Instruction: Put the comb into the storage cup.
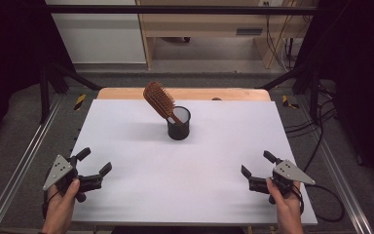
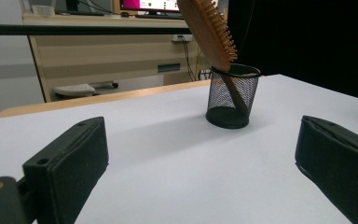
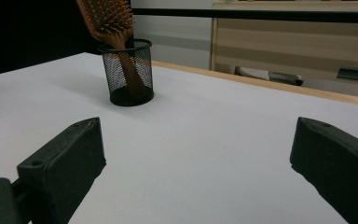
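A black mesh cup (image 1: 178, 123) (image 2: 231, 95) (image 3: 127, 72) stands upright on the far middle of the white table top (image 1: 185, 161). A wooden hairbrush (image 1: 158, 100) (image 2: 208, 31) (image 3: 106, 17) rests handle-down in it, its bristled head leaning up and to the left. My left gripper (image 1: 95, 161) (image 2: 200, 158) is open near the front left corner, nothing between its jaws. At the front right, my right gripper (image 1: 257, 163) (image 3: 196, 163) is open and empty too. Both are far from the cup.
A wooden table edge (image 1: 185, 93) runs behind the white top. Metal rails (image 1: 24, 161) flank both sides. Cables (image 1: 321, 146) lie on the floor at the right. Wooden furniture (image 1: 214, 29) stands beyond the table.
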The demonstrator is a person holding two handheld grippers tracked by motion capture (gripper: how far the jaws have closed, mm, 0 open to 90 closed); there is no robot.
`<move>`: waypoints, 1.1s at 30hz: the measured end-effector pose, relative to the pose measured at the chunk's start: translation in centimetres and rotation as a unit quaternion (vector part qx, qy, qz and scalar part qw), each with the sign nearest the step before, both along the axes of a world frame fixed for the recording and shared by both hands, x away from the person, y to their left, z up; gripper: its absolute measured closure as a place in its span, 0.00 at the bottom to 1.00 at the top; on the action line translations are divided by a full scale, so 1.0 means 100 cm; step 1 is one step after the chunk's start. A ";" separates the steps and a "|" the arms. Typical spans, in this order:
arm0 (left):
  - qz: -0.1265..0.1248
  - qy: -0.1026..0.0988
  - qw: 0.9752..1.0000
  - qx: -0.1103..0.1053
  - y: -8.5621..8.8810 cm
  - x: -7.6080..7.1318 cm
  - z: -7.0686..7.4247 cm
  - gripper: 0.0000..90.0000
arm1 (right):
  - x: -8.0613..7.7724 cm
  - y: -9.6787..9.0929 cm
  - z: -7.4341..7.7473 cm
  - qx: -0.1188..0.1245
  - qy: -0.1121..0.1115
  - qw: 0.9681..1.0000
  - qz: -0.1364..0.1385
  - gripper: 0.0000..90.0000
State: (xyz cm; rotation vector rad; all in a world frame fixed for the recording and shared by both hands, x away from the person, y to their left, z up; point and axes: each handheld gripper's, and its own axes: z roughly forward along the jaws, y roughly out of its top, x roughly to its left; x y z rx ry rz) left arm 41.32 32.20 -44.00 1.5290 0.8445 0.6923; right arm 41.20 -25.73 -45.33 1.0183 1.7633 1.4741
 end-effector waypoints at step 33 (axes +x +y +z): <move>-0.007 -0.016 1.000 -0.016 -0.003 -0.016 -0.006 0.03 | 0.000 0.011 -0.003 -0.003 -0.011 1.000 0.028 0.03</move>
